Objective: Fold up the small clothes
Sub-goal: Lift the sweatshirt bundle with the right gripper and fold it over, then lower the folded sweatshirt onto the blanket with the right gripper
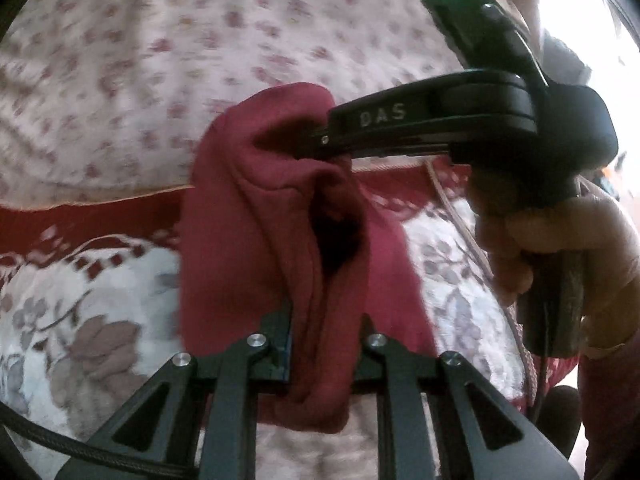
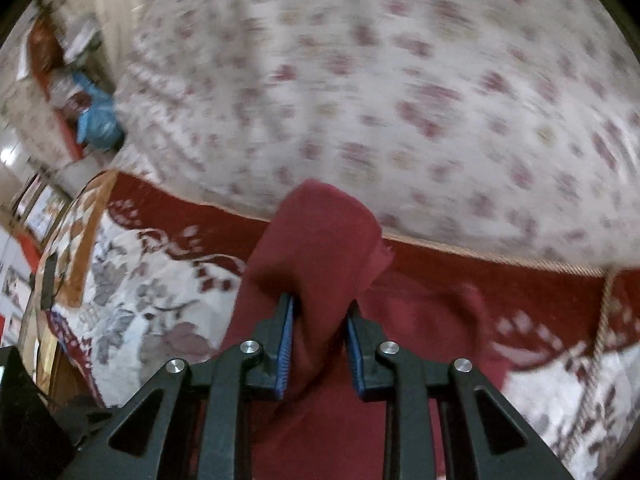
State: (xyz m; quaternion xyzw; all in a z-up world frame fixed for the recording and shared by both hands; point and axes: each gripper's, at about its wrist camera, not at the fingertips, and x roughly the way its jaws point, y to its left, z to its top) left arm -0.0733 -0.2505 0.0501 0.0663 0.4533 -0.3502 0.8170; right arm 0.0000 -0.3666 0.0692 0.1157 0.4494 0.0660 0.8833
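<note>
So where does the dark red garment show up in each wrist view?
Left wrist: the dark red garment hangs mid-frame, pinched by the left gripper below and the right gripper upper right.
Right wrist: the garment sits centre-bottom, clamped in that gripper.
Shared landmark: the floral bedspread's red border.

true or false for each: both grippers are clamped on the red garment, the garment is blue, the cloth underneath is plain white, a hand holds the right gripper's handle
Both the left gripper and right gripper clamp the red garment: true.
The garment is blue: false, it is dark red.
The cloth underneath is plain white: false, the floral sheet is patterned.
A hand holds the right gripper's handle: true.
</note>
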